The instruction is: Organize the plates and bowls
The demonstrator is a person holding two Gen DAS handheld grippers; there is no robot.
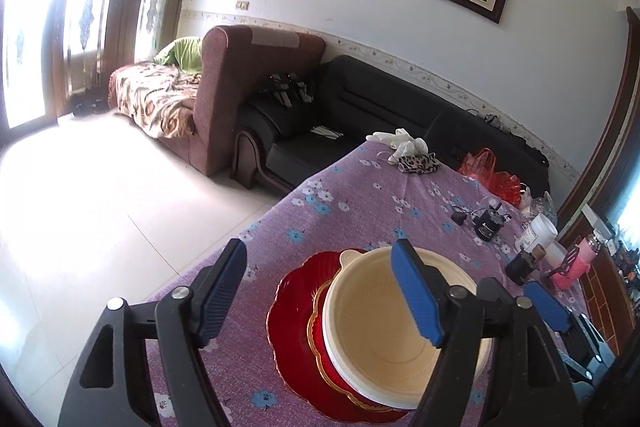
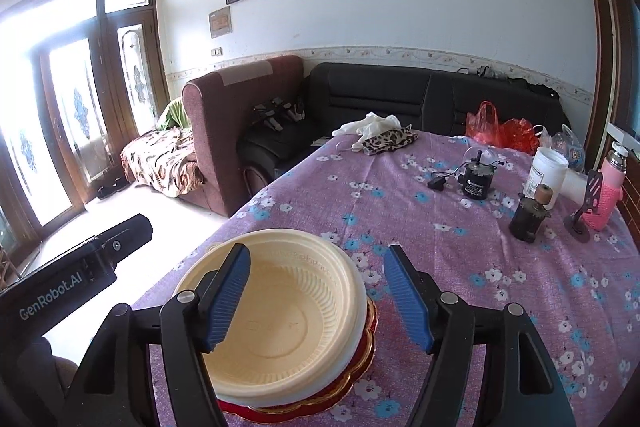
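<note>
A cream plastic bowl (image 1: 376,323) sits on a white bowl, on a small red gold-rimmed plate (image 1: 316,331), on a large red scalloped plate (image 1: 288,311). The stack rests on the purple flowered tablecloth (image 1: 360,199). My left gripper (image 1: 320,291) is open above the stack, its right finger over the bowl's inside. In the right wrist view the cream bowl (image 2: 288,315) lies under my open right gripper (image 2: 316,299), whose left finger is over the bowl. The red plates (image 2: 360,367) peek out beneath. The other gripper's body (image 2: 80,267) shows at left.
On the table's far side lie a leopard-print cloth (image 2: 388,141), white gloves (image 2: 368,125), a black cylinder (image 2: 478,179), a white jar (image 2: 548,171), a dark bottle (image 2: 528,217), a pink flask (image 2: 604,187) and a red bag (image 2: 500,131). Sofas (image 2: 360,99) stand behind the table's left edge.
</note>
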